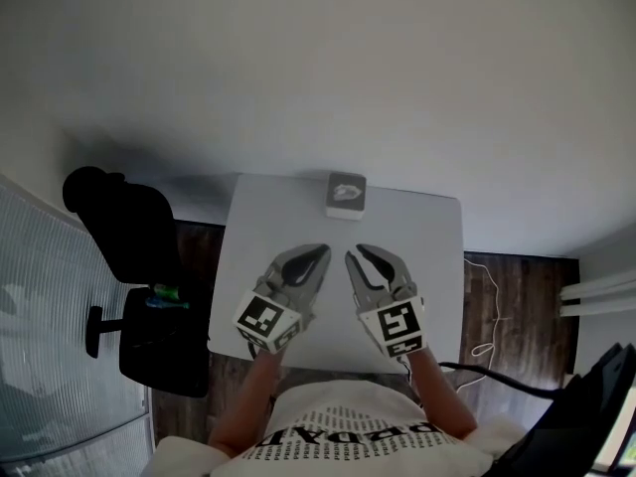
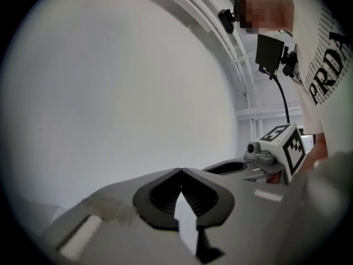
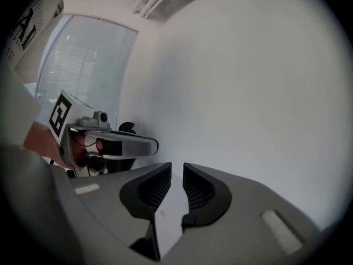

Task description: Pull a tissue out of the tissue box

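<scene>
The tissue box (image 1: 347,195) is grey and white, with a tissue showing at its top slot, and stands at the far edge of the white table (image 1: 437,266). Both grippers hover side by side over the near half of the table, well short of the box. My left gripper (image 1: 320,254) has its jaw tips pressed together with nothing between them, as the left gripper view (image 2: 180,170) shows. My right gripper (image 1: 360,256) stands with a narrow gap between its jaws (image 3: 177,164), and that gap is empty. The box is not visible in either gripper view.
A black office chair (image 1: 129,256) stands left of the table with a small green and blue item (image 1: 164,296) on its seat. A white cable (image 1: 487,336) lies on the dark wood floor to the right. A plain white wall rises behind the table.
</scene>
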